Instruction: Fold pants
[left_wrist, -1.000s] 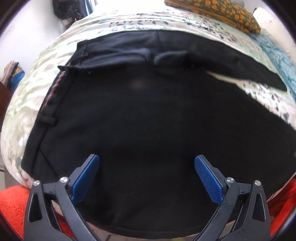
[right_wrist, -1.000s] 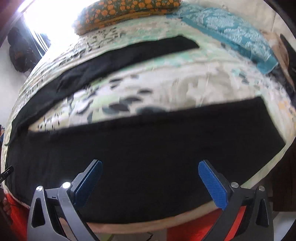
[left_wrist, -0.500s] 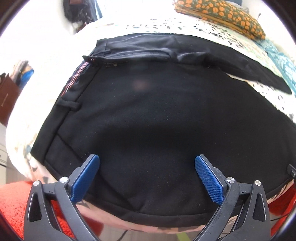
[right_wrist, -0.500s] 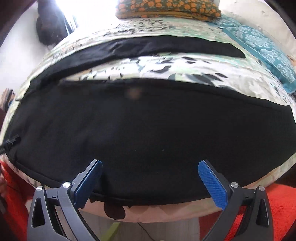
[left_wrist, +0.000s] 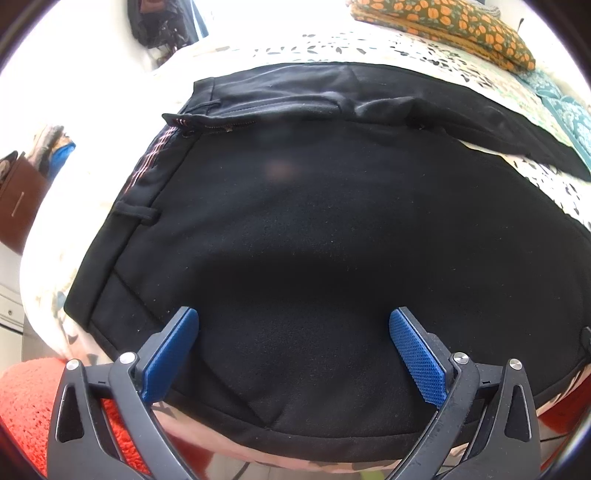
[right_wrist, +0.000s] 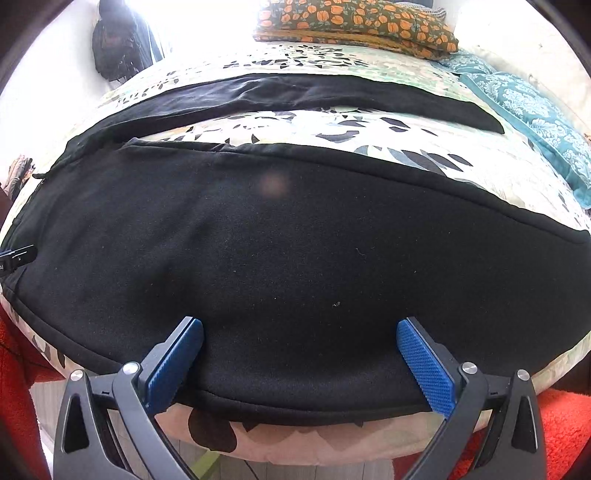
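The black pants (left_wrist: 332, 229) lie spread flat on a bed (left_wrist: 332, 48) covered with a pale leaf-print sheet, and everything here is placed against that bed. The near leg runs along the bed's front edge, its hem side just short of the drop-off; the far leg (right_wrist: 295, 96) lies farther back across the mattress, apart from the near one, with a strip of printed sheet showing between them. The waistband (left_wrist: 147, 173), with its striped inner lining and a belt loop, sits toward the left end of the bed, and the fly is open there.

The left gripper (left_wrist: 293, 354) hangs over the front edge of the bed at the seat of the pants, near the waistband end. Its jaws stand wide apart with nothing between the blue pads (left_wrist: 417, 358); the black cloth lies below and ahead of them, spanning the whole gap, and whether the tips touch it cannot be told.

The right gripper (right_wrist: 299, 358) is over the same front edge, farther along the near leg. Its jaws are likewise spread wide and hold nothing, with the leg's cloth under and ahead of the pads (right_wrist: 424, 369).

An orange-flowered pillow (right_wrist: 354, 22) lies at the back of the bed, a teal patterned pillow (right_wrist: 532, 114) at its right end, and an orange rug (left_wrist: 26, 398) on the floor below its front edge.
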